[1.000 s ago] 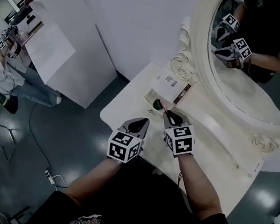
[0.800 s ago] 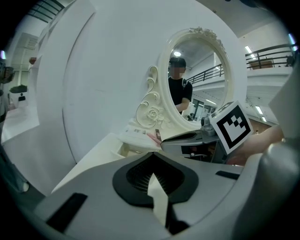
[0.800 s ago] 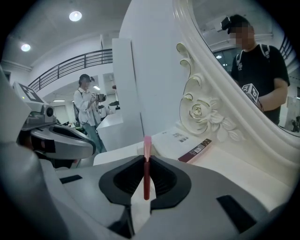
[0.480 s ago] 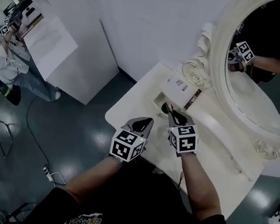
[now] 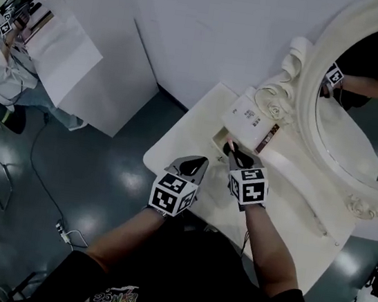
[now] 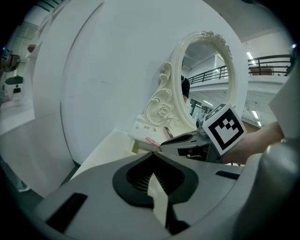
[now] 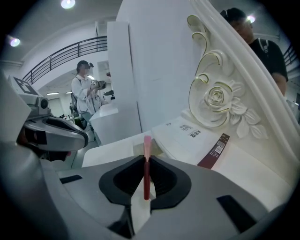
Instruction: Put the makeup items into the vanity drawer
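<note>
Here, slim red makeup stick [image 7: 146,180], pink tip, clamped in right hand-held gripper [image 7: 146,158]

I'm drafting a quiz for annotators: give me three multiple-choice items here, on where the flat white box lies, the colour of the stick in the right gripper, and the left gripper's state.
1. Where is the flat white box? A) on the floor B) on the vanity top by the mirror frame C) on a chair
2. What colour is the stick in the right gripper? A) green B) blue C) pink-red
3. What is the state of the left gripper? A) shut on nothing B) wide open C) shut on the box
1 B: it lies at the frame's foot. 2 C: pink tip, red shaft between the jaws. 3 A: its view shows the jaws meeting, nothing between.
</note>
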A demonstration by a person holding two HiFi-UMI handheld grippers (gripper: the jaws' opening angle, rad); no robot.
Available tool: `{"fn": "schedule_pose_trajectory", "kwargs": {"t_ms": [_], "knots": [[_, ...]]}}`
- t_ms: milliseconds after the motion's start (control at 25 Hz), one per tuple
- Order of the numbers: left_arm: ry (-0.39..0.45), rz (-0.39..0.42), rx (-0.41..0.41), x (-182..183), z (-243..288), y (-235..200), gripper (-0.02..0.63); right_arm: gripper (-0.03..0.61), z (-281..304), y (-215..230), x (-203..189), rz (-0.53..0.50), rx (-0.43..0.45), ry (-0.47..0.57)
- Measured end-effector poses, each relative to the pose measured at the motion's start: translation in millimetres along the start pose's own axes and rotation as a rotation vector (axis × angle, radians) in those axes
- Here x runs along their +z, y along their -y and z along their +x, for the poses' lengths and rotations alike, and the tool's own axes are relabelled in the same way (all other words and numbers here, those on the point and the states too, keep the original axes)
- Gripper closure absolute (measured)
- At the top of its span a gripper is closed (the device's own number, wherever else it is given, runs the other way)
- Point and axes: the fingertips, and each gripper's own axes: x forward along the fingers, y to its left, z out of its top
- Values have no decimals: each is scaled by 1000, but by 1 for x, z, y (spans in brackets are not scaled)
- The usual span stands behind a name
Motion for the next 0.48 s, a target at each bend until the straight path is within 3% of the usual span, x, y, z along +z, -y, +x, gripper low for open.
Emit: {"fn": "schedule_pose_trajectory", "kwargs": {"t_ms": [480], "knots": [[-17,-17,-44,0,15,-15,606,515,17,2,1,28,-4,-51]]}}
